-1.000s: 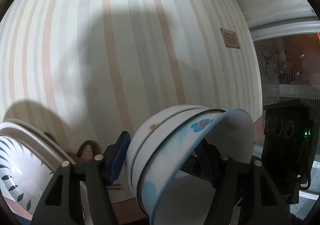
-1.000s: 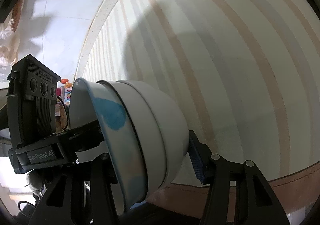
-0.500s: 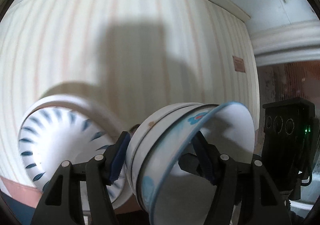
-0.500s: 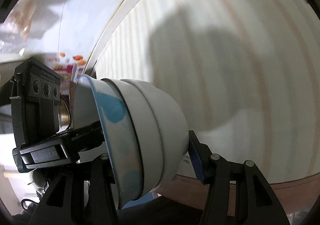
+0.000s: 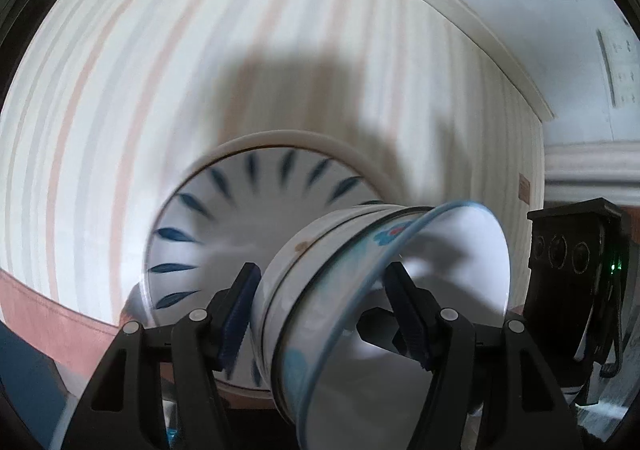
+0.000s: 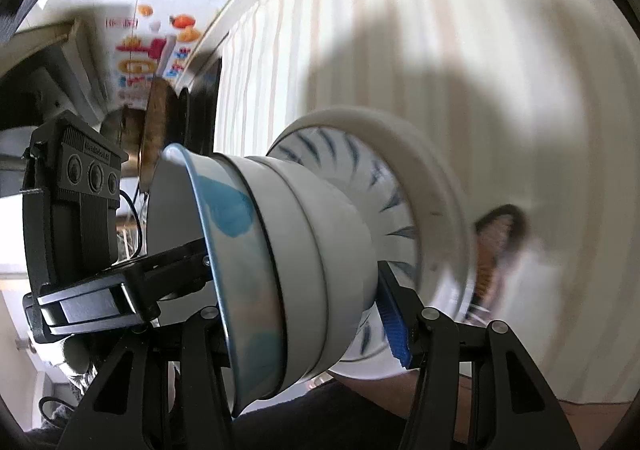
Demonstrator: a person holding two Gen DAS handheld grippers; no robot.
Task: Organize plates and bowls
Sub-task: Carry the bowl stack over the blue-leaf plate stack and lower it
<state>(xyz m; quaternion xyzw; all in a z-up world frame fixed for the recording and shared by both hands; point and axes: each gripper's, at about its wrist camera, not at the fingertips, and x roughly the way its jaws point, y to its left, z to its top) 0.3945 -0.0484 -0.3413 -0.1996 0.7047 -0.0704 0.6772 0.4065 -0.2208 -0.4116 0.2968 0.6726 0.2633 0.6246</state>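
Observation:
A nested stack of bowls (image 5: 320,290), white with a blue-rimmed, blue-flowered one on the open side, is held on its side between both grippers. My left gripper (image 5: 324,314) is shut on the stack, and my right gripper (image 6: 296,310) is shut on the same stack (image 6: 288,270) from the opposite side. Behind the stack stands a white plate with dark blue leaf marks (image 5: 224,234), leaning toward the striped wall; it also shows in the right wrist view (image 6: 384,178). Whether the stack's base touches the plate cannot be told.
A striped wall (image 5: 160,70) fills the background. The other gripper's black body (image 5: 576,274) is at the right of the left wrist view and at the left of the right wrist view (image 6: 72,202). A brown-handled brush (image 6: 496,250) lies beyond the plate.
Both grippers have swung with the bowl stack so the blue-leaf plate has come from the left edge to directly behind the stack. The grip has not changed.

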